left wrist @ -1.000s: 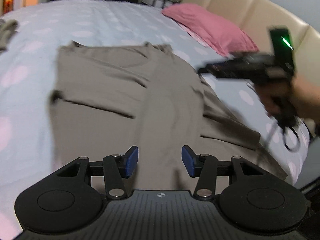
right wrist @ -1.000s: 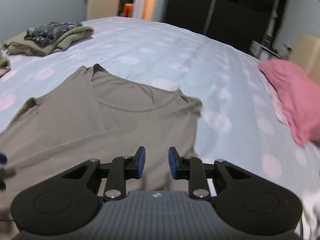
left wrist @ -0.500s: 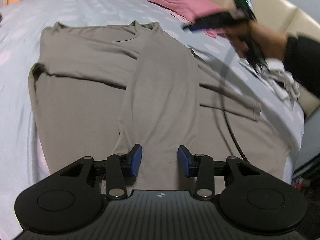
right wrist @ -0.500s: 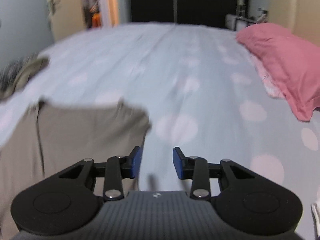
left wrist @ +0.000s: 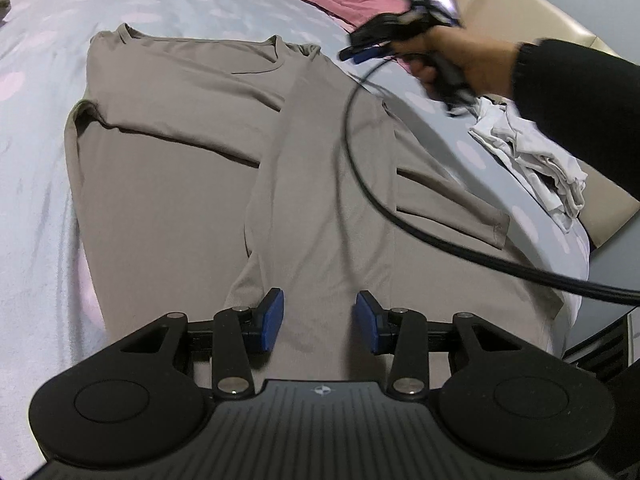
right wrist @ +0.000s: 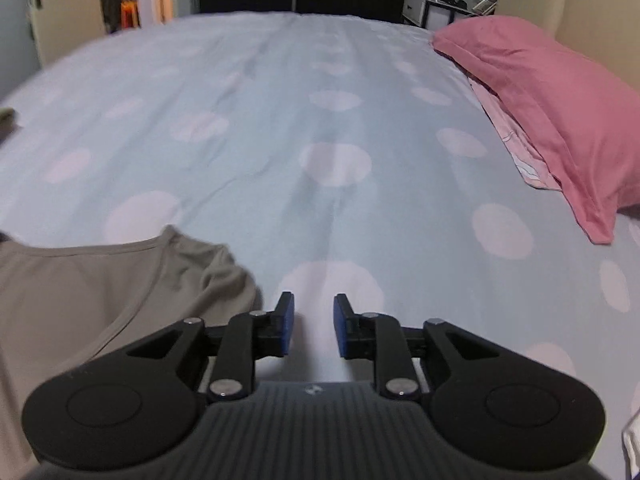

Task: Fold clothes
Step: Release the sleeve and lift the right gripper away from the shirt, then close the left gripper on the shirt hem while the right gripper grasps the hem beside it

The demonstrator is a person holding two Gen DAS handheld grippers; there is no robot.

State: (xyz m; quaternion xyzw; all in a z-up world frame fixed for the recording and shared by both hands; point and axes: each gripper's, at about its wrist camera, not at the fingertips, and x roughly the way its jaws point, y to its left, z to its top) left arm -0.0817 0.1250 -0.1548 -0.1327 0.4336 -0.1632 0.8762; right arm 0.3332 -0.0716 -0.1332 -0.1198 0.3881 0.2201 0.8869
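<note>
Left wrist view: the taupe long-sleeved top [left wrist: 168, 184] lies flat on the bed [left wrist: 36, 216], neckline away from the camera. One sleeve is laid lengthwise down the body, the other angled across toward the bed's right edge, which suits a fold in progress. The left hand-held gripper [left wrist: 319, 317] hangs over the lower end of the lengthwise sleeve, jaws part spread, nothing pinched; cloth shows in the gap below. The right hand-held gripper [left wrist: 362, 53], in a person's dark-sleeved hand, is off the shirt beside its right shoulder; its cable [left wrist: 362, 184] loops over the cloth and could drag it. A crumpled white garment [left wrist: 532, 160] sits near the right edge, leaving little room there; open sheet lies to the left.

Right wrist view: the right hand-held gripper [right wrist: 313, 330] holds nothing, its jaws having just narrowed to a small gap over bare sheet. The shirt's shoulder lies just to its left, apart. The pink pillow [right wrist: 552, 112] bounds the right; ample clear sheet ahead.
</note>
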